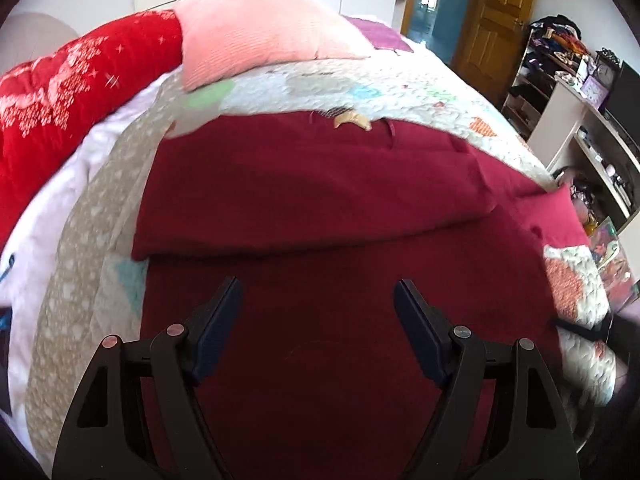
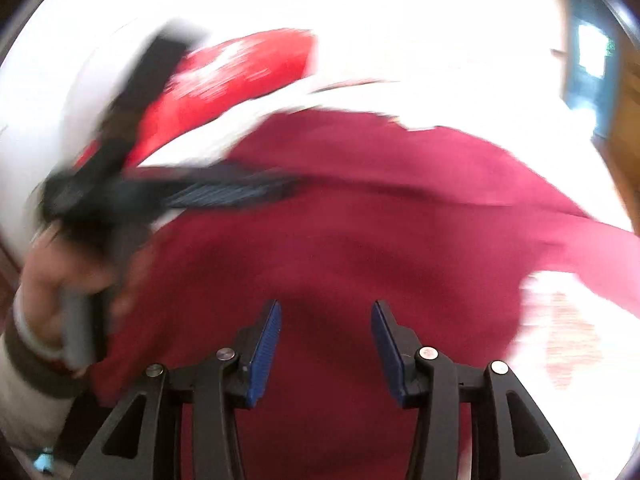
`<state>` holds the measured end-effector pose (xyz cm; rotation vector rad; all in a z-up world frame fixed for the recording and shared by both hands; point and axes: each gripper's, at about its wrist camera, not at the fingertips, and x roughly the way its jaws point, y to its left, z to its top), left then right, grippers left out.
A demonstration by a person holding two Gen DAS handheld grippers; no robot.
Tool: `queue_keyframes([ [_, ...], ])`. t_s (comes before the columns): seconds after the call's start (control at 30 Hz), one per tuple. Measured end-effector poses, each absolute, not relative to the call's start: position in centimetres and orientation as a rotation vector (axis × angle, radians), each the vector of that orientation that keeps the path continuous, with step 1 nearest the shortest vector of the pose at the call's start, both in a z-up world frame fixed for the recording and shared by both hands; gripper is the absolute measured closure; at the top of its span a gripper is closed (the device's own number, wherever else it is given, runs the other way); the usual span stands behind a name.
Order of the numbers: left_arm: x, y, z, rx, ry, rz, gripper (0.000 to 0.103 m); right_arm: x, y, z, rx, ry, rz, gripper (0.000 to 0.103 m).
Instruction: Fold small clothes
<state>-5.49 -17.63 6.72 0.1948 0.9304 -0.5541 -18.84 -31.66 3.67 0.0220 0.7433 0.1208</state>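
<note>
Both tongs (image 1: 318, 300) (image 2: 326, 320) agape above maroon garment (image 1: 320, 208).

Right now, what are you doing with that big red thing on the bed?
A person is folding a dark red garment spread on a quilted bed, using a gripper in each hand. One fold already lies across the garment. The left gripper and the right gripper are both open above the cloth, holding nothing. The right view is blurred, but it shows the left hand on its gripper's handle. A pink pillow sits further back.
</note>
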Motion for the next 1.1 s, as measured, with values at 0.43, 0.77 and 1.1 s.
queue_keyframes([
  [0.43,-3.5,-18.8,3.2,0.171,1.022,-0.524,0.024,-26.8,-62.5,1.1,0.814,0.593,-0.491,0.051],
  [0.77,-3.5,-18.1,3.8,0.165,1.010,-0.503,0.024,-24.9,-71.2,-5.1,1.318,0.358,-0.369,0.058],
  [1.1,-0.3,-12.7,6.9,-0.051,0.938,-0.439,0.024,-22.8,-63.0,12.3,0.735,0.239,-0.227,0.093],
])
